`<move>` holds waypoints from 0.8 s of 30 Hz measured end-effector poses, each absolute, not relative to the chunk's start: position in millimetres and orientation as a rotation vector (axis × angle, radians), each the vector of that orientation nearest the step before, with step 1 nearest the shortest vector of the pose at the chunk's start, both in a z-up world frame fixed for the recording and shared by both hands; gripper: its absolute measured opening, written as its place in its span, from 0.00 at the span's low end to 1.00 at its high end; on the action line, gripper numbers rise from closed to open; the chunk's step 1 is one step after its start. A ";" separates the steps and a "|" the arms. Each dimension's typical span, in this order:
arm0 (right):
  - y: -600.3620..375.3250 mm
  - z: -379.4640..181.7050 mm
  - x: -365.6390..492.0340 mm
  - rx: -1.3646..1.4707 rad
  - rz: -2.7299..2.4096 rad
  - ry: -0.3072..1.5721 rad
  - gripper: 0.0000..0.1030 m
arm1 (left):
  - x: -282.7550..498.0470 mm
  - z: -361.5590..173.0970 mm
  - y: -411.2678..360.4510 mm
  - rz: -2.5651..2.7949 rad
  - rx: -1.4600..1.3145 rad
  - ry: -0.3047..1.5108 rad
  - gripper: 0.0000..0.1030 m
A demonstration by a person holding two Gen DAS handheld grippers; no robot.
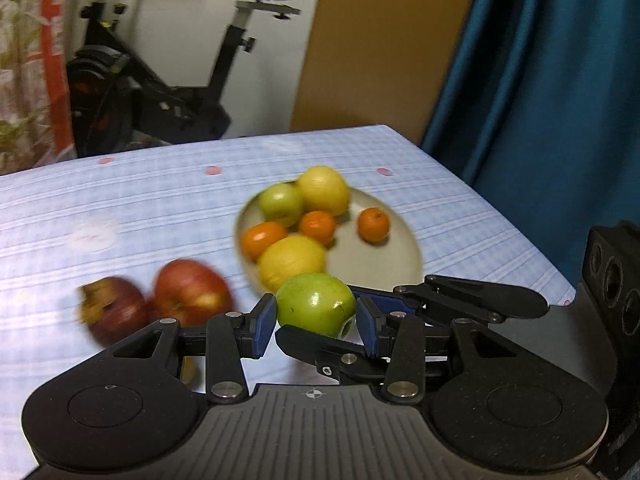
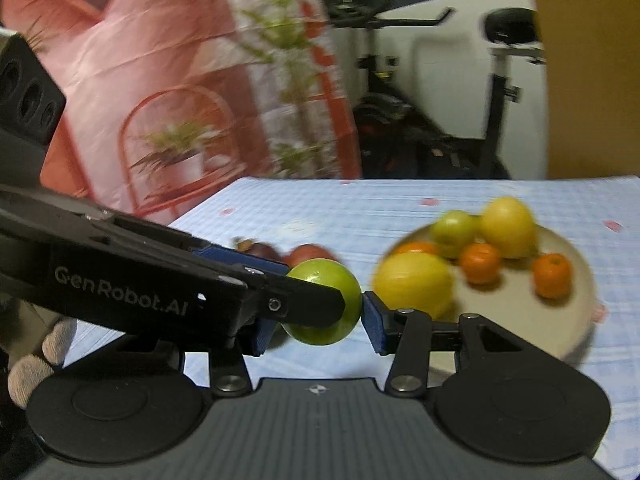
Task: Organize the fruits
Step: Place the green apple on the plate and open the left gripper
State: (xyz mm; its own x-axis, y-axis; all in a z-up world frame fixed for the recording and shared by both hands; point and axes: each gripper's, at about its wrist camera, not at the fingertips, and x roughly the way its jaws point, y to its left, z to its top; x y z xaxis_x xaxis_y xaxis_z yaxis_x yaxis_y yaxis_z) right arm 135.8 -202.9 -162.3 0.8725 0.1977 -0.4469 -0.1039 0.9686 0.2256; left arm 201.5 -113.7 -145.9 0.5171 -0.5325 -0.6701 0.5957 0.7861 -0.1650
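A green apple (image 1: 315,307) sits between the blue pads of both grippers at once, held above the table; it also shows in the right wrist view (image 2: 320,280). My left gripper (image 1: 316,322) and my right gripper (image 2: 320,322) cross at it. A cream plate (image 1: 380,264) behind it holds another green apple (image 1: 280,202), two lemons and three oranges; the plate also shows in the right wrist view (image 2: 568,320). Two red apples (image 1: 192,290) lie on the cloth at the left.
The table has a pale blue checked cloth (image 1: 140,208). Its far and right edges are near the plate. An exercise bike (image 1: 160,80) and a blue curtain (image 1: 540,80) stand beyond. A gloved hand (image 2: 36,360) holds the left gripper.
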 end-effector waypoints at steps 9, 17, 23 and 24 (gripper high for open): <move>-264.2 -169.0 131.9 0.310 0.015 0.483 0.47 | 226.0 -155.6 -175.3 -0.746 0.184 0.800 0.45; -298.3 -179.3 150.4 0.356 -0.010 0.500 0.47 | 248.9 -167.8 -203.3 -0.728 0.228 0.808 0.45; -297.6 -186.3 164.8 0.318 -0.019 0.501 0.47 | 252.5 -174.0 -204.0 -0.707 0.240 0.796 0.45; -296.5 -187.9 165.6 0.310 -0.024 0.499 0.47 | 251.7 -174.7 -203.2 -0.705 0.244 0.790 0.45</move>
State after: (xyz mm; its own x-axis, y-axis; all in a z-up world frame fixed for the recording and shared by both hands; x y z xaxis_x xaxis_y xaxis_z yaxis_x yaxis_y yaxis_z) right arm 165.6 -296.5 -187.9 0.8788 0.0522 -0.4744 0.0979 0.9531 0.2863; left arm 251.7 -203.2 -174.7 0.4922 -0.4873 -0.7213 0.6616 0.7479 -0.0538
